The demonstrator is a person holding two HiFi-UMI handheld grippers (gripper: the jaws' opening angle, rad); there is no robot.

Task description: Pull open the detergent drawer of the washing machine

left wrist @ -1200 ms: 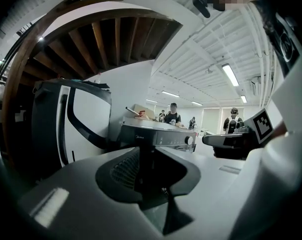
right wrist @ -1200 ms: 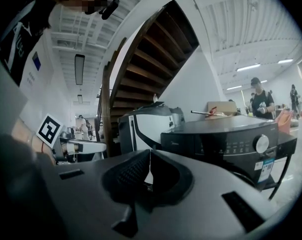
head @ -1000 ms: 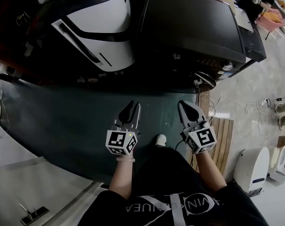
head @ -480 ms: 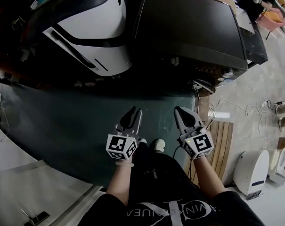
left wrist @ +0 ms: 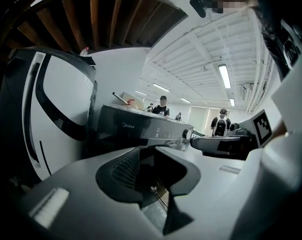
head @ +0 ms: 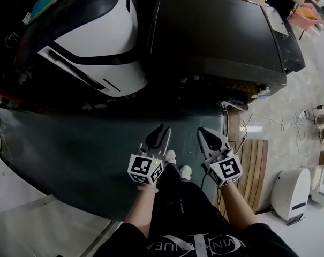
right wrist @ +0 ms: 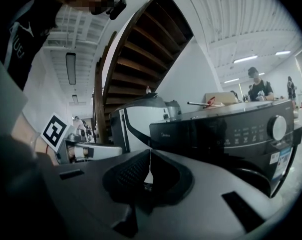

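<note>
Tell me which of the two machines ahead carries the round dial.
The black washing machine, right of the white machine; the dial sits on its glossy dark panel.

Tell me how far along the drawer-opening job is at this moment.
Done: nothing yet. The detergent drawer looks flush with the front of the washing machine.
In hand: the left gripper, jaws slightly apart and empty, and the right gripper, jaws together, hang short of the machine, touching nothing.
Left: reach the drawer, grip it and pull it open.
</note>
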